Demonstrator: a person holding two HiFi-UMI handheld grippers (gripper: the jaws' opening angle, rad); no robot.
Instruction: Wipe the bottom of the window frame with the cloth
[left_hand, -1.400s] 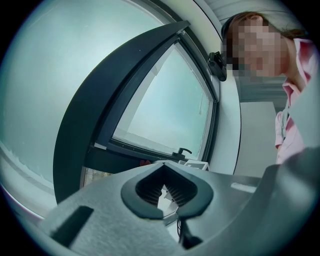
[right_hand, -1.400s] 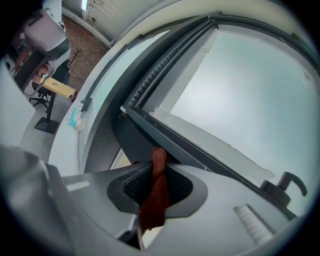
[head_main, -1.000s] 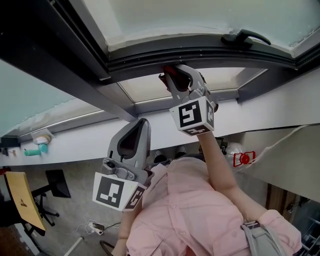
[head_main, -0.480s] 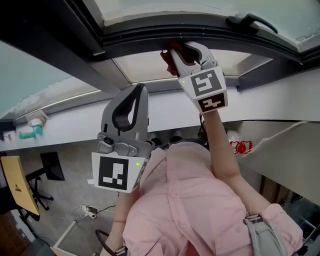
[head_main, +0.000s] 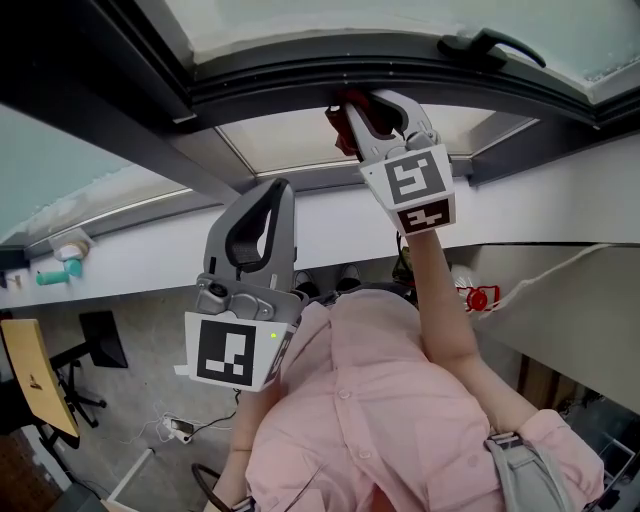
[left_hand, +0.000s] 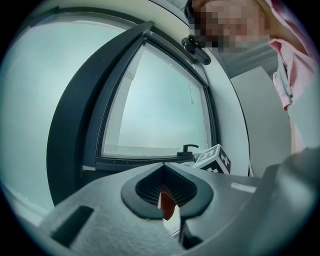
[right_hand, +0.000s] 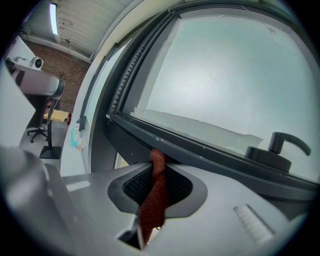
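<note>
Two grippers, one working: the wiping step appears in hand.
Left gripper (head_main: 275, 190) idles with jaws together and empty. At 1 o'clock of it, the right gripper (head_main: 362, 100) pinches the cloth (right_hand: 154, 197) against the window frame (right_hand: 210, 152). Next: slide along the rail with steady pressure.

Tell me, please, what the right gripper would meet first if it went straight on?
Likely the window frame's bottom rail: the right gripper, shut on the cloth, points at it, and the cloth's tip seems to touch it.
</note>
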